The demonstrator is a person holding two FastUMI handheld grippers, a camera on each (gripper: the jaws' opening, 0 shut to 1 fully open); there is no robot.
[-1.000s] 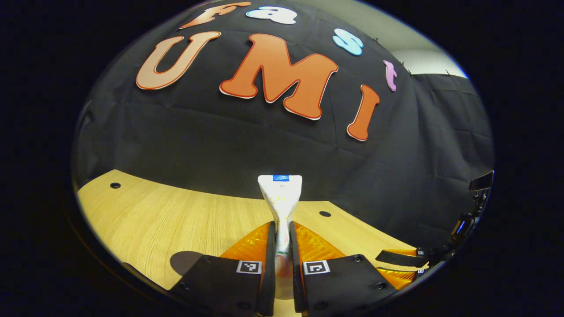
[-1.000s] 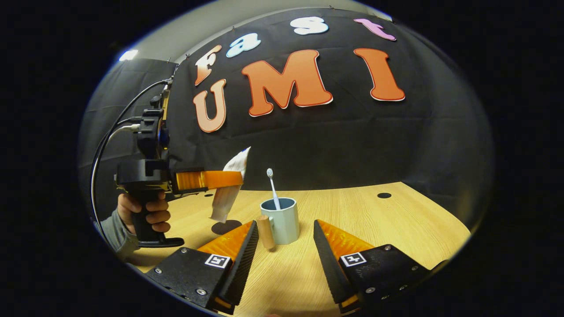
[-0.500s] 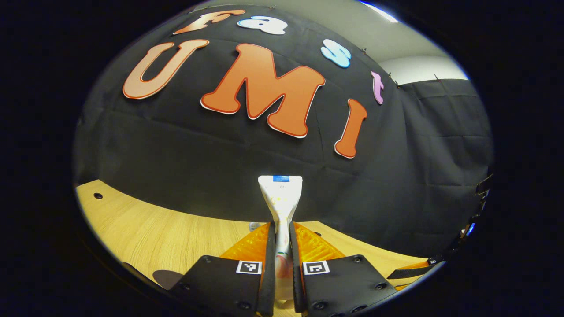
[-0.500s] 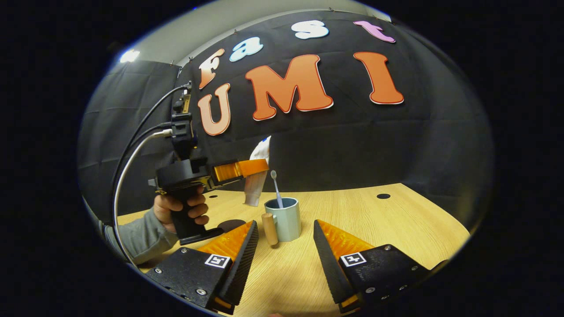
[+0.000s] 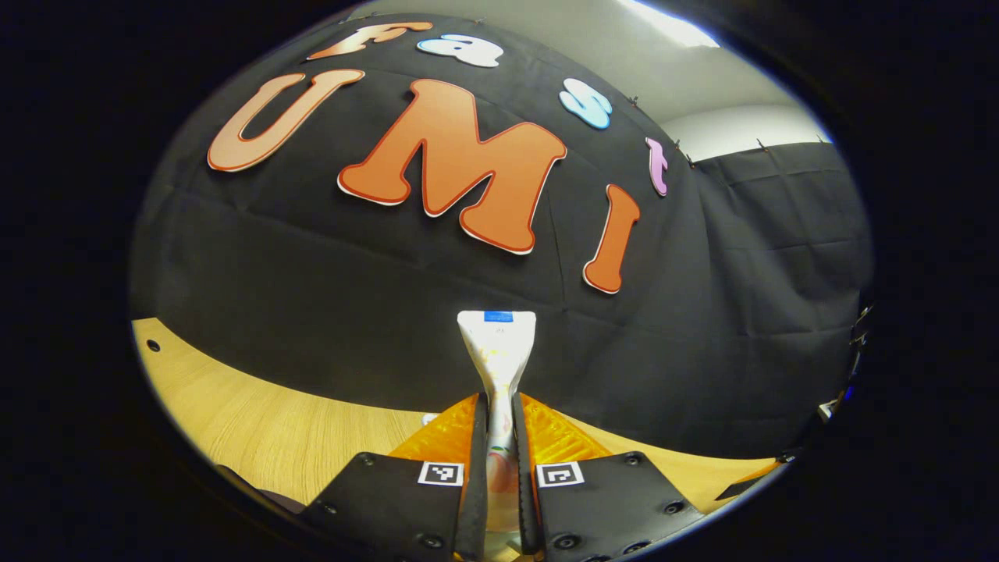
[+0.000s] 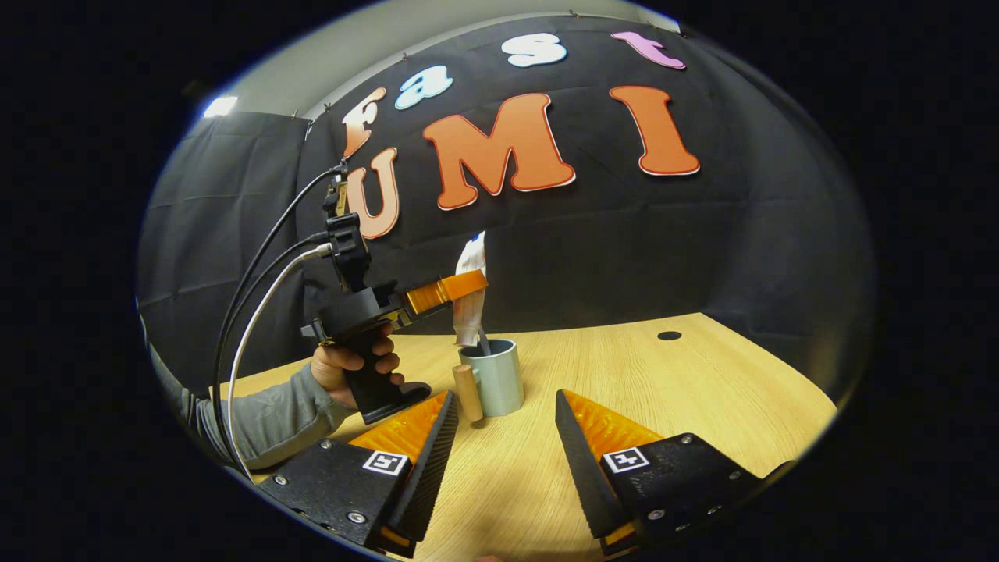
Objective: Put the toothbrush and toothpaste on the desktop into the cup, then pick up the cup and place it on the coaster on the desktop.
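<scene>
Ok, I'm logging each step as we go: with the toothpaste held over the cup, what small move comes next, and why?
Probably lower the left gripper straight down, then open it. It grips the toothpaste upright, and the tube's lower end hangs at the rim of the cup, not yet inside. The right gripper waits open, short of the cup.

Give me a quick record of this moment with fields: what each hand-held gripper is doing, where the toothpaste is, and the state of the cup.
left hand-held gripper: shut on the toothpaste, held above the cup
right hand-held gripper: open, holding nothing, facing the cup
toothpaste: roughly upright, lower end just above the cup's mouth
cup: upright on the wooden desktop, wooden handle toward the left
toothbrush: handle showing in the cup
</scene>
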